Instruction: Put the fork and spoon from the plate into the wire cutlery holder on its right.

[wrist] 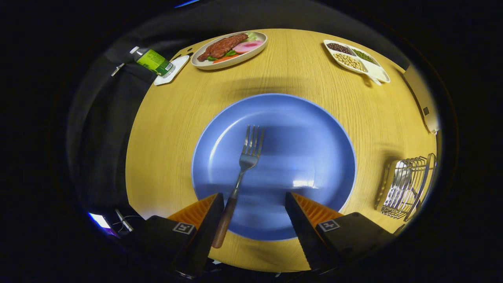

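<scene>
- Gripper (253,212) fingers stood wide apart, holding nothing.
- Fork (240,173) handle lay just inside the left finger, its long axis running away across the blue plate (314,129).
- Wire cutlery holder (406,186) sat well right.

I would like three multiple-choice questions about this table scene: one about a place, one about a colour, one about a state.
1. Where is the wire cutlery holder?
A. right of the blue plate
B. on the plate
C. beside the bottle

2. What colour is the fork handle?
A. black
B. brown
C. white

3. How do the tongs stand?
A. shut on the fork
B. shut on nothing
C. open

Answers:
1 A, it stands on the table beyond the plate's right rim.
2 B, the wooden-looking handle is brown.
3 C, a wide gap separates the fingers; the handle lies beside the left one.
</scene>
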